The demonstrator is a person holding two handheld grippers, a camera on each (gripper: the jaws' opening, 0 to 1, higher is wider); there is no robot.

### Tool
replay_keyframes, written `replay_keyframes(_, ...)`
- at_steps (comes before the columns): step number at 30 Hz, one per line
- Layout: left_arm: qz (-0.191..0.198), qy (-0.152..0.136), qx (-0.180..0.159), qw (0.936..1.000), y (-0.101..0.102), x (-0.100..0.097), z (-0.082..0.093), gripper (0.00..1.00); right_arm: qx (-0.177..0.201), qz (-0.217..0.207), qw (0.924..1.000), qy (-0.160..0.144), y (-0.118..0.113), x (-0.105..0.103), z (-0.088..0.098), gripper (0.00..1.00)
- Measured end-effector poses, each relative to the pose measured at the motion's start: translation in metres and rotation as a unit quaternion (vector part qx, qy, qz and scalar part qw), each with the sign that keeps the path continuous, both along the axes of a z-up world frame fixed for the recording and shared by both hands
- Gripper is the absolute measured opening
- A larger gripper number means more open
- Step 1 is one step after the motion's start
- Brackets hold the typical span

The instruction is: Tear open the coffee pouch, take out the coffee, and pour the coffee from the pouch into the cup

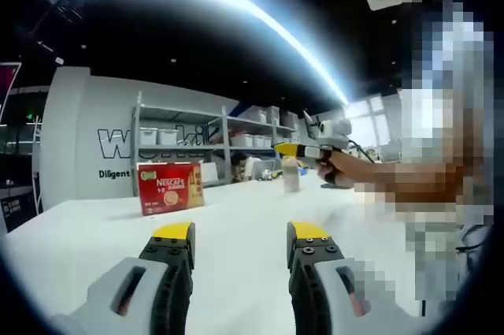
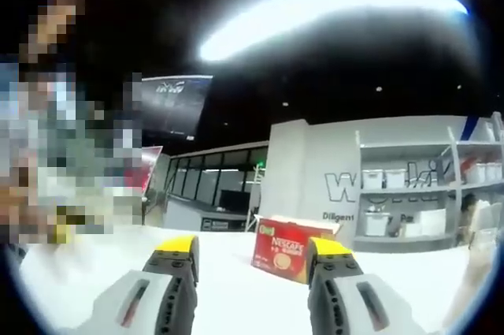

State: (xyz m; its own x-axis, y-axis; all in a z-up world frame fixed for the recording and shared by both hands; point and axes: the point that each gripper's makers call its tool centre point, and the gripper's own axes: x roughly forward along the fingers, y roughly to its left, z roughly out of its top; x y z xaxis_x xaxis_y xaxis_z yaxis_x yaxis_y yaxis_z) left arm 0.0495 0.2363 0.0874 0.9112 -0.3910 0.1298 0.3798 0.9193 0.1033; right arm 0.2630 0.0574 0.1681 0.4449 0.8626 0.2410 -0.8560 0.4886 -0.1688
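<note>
A red Nescafe coffee box (image 1: 169,187) stands upright on the white table (image 1: 236,217), ahead and left of my left gripper (image 1: 240,232). That gripper's yellow-tipped jaws are open, with nothing between them. Farther back stands a pale cup (image 1: 291,175). A hand (image 1: 340,168) holds my right gripper (image 1: 290,148) just above and beside the cup. In the right gripper view the same box (image 2: 286,251) stands beyond the right gripper (image 2: 253,247), between its open, empty jaws. No loose pouch is visible.
Metal shelves with white bins (image 1: 236,136) line the far wall behind the table, also seen as shelves (image 2: 417,185). A person's forearm (image 1: 409,181) reaches in from the right. The bare table surface (image 2: 236,288) stretches from the jaws to the box.
</note>
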Motion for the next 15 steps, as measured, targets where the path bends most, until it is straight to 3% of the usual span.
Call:
replay_keyframes(3, 0.001, 0.0, 0.001, 1.0, 0.0, 0.0, 0.0, 0.49, -0.002, 0.007, 0.9999, -0.01, 0.007, 0.006, 0.012, 0.55)
replay_keyframes(15, 0.001, 0.0, 0.003, 1.0, 0.0, 0.0, 0.0, 0.49, -0.001, 0.011, 0.9998, -0.014, 0.014, 0.011, 0.018, 0.55)
